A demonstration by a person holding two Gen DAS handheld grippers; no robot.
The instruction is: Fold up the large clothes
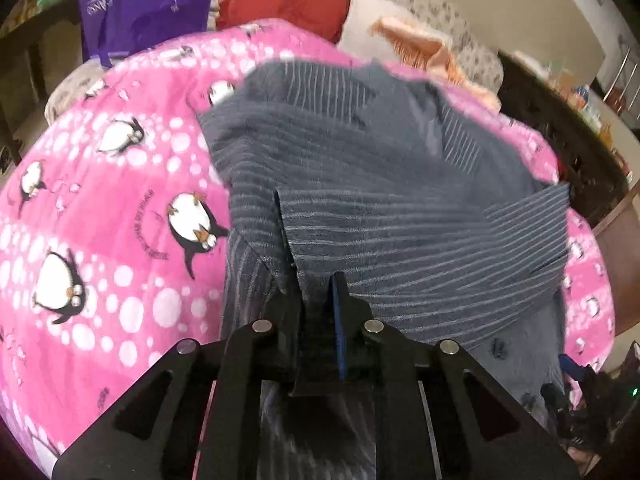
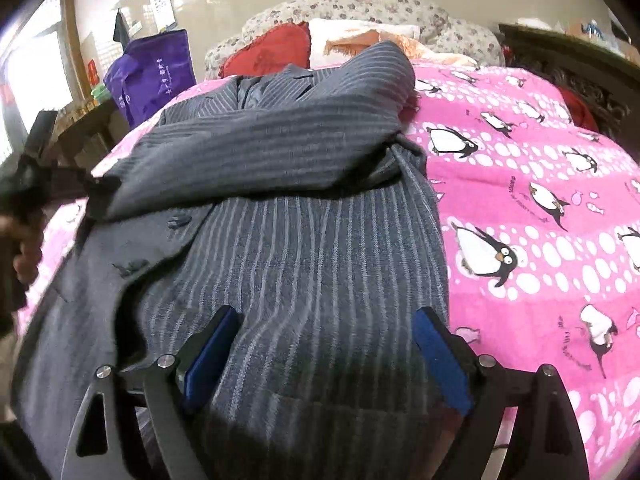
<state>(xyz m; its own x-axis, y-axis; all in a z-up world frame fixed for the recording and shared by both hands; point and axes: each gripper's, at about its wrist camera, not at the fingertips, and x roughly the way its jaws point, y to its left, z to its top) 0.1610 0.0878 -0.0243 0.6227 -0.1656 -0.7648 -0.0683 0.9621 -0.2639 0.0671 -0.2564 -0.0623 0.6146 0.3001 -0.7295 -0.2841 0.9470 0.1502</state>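
A grey pinstriped suit jacket (image 1: 360, 184) lies on a pink penguin blanket (image 1: 100, 208), one sleeve folded across its chest. My left gripper (image 1: 320, 284) is shut on a sleeve cuff of the jacket and holds it raised over the body. In the right wrist view the jacket (image 2: 304, 248) fills the middle, its folded sleeve (image 2: 260, 156) lying across. My right gripper (image 2: 324, 320) is open, its blue pads spread over the jacket's lower front, holding nothing. The left gripper and hand show dark and blurred at the left edge (image 2: 24, 188).
The pink blanket (image 2: 540, 200) covers a bed. At the head lie a red cushion (image 1: 288, 4), a peach towel (image 1: 424, 48) and flowered pillows (image 2: 360, 8). A purple bag (image 1: 144, 0) stands left of the bed. A dark wooden unit (image 1: 560, 132) stands at the right.
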